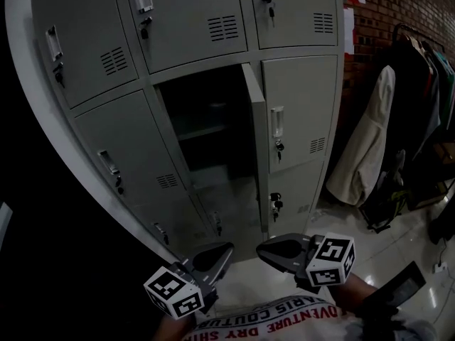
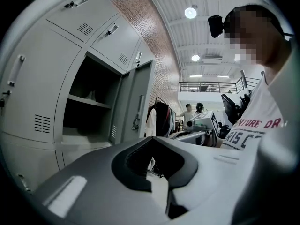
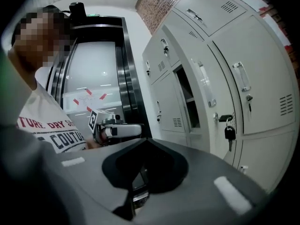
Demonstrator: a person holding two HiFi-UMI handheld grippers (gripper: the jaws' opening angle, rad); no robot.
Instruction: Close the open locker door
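Note:
The grey locker bank (image 1: 106, 133) fills the head view. Its middle compartment (image 1: 206, 126) is dark inside, and its open door (image 1: 254, 137) swings out toward me, hinged on the right. Both grippers hang low in front of my shirt, well short of the lockers. My left gripper (image 1: 217, 253) is shut with nothing in it, and so is my right gripper (image 1: 269, 250). In the left gripper view the jaws (image 2: 157, 146) meet, with the open door (image 2: 138, 102) beyond them. From the right gripper (image 3: 145, 143), the door (image 3: 206, 95) stands ajar.
Coats on a rack (image 1: 373, 144) hang to the right of the lockers, before a brick wall (image 1: 405, 6). Keys hang from the locks below and right of the open door (image 1: 276, 204). Glossy floor tiles (image 1: 398, 247) lie underfoot. People (image 2: 188, 111) stand far off.

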